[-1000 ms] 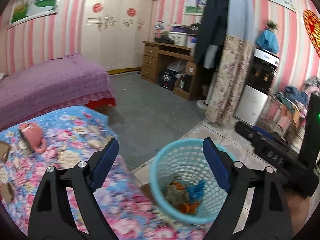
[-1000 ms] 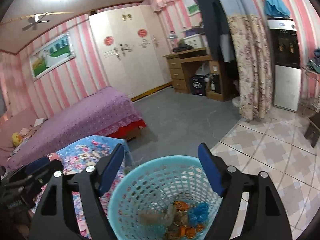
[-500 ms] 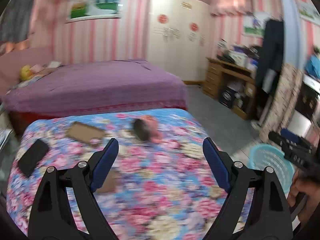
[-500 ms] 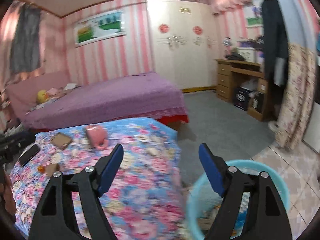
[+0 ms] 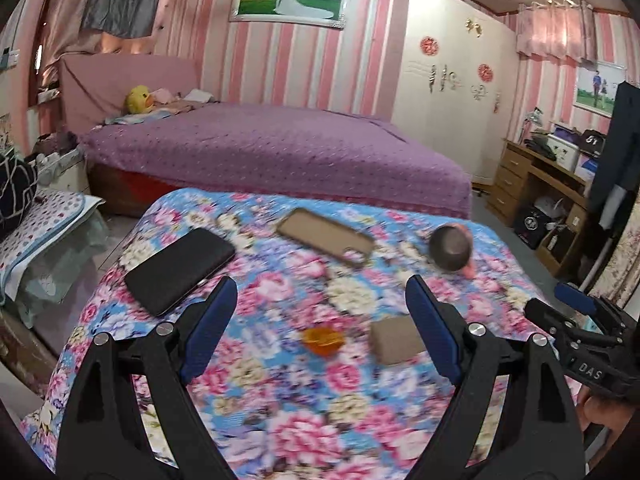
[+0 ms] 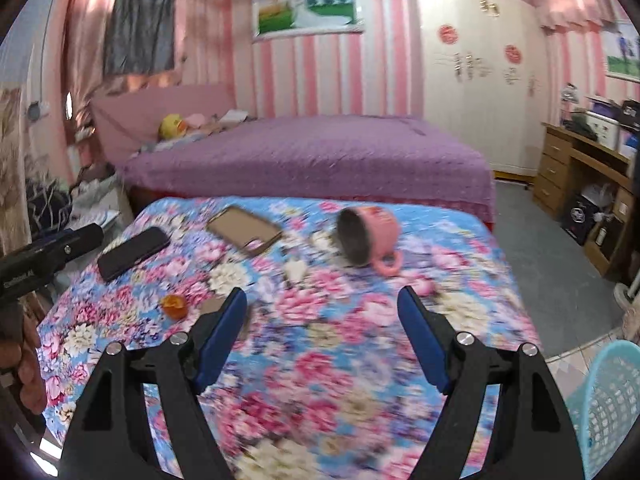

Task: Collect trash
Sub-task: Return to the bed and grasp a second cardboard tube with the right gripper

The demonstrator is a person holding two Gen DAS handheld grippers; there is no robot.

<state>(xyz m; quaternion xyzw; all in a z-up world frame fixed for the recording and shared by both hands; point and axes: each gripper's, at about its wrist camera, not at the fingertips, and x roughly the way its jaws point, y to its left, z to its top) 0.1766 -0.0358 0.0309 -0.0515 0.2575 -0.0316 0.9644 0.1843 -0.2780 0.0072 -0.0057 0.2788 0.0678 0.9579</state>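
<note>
Floral cloth in blue and pink covers the table (image 5: 280,400), and everything on it can be placed against the small orange scrap (image 5: 323,341) near its middle. Left of that scrap and farther back lies a black phone (image 5: 178,270), flat on the cloth. Behind the scrap, a little to the right, lies a tan phone case (image 5: 326,236), open side up. Just right of the scrap, near it but not touching, sits a brown cardboard piece (image 5: 396,340); the picture is too blurred to say more about it. Farther right and behind, a pink mug (image 6: 368,238) lies tipped on its side, its mouth facing the cameras.

In the left wrist view the left gripper (image 5: 320,332) hangs above the cloth with its blue-padded jaws spread wide and nothing between the pads; the orange scrap shows in the gap between the fingertips, lying on the cloth beyond them, and the cardboard piece sits just inside the right-hand pad.

In the right wrist view the right gripper (image 6: 322,334) is likewise spread wide and empty. The orange scrap (image 6: 174,306) lies to the left of its left-hand pad, outside the gap, and only bare floral cloth shows between the fingertips. A turquoise mesh basket (image 6: 608,400) stands on the floor at the far right, well apart from the scrap.
</note>
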